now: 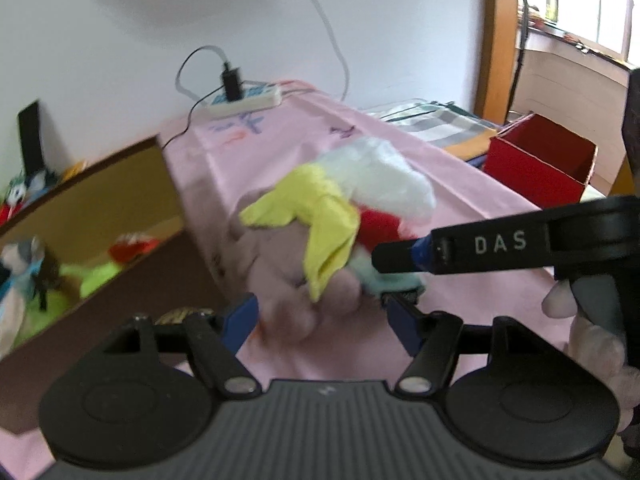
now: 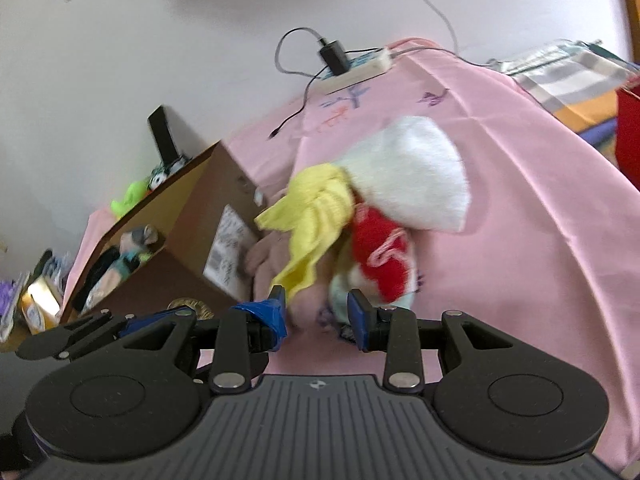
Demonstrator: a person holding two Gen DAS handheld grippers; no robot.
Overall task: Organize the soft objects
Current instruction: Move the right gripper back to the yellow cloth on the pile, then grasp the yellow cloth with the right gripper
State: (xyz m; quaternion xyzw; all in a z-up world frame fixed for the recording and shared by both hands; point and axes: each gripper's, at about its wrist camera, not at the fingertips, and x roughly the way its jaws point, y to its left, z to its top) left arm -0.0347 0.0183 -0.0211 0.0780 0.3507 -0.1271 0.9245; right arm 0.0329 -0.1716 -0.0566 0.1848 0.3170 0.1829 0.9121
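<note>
Pink-clothed surface (image 2: 520, 200) carries the plush pile (image 2: 360, 216) beside the cardboard box (image 2: 192, 248), its likely destination; my left jaws (image 1: 320, 316) and right jaws (image 2: 316, 312) stand apart, seemingly gripping nothing.

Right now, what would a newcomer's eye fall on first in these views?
The pile of soft toys on the pink cloth, white, yellow and red, straight ahead of both grippers. Left of it stands a brown cardboard box with more toys inside; a red box sits far right.
</note>
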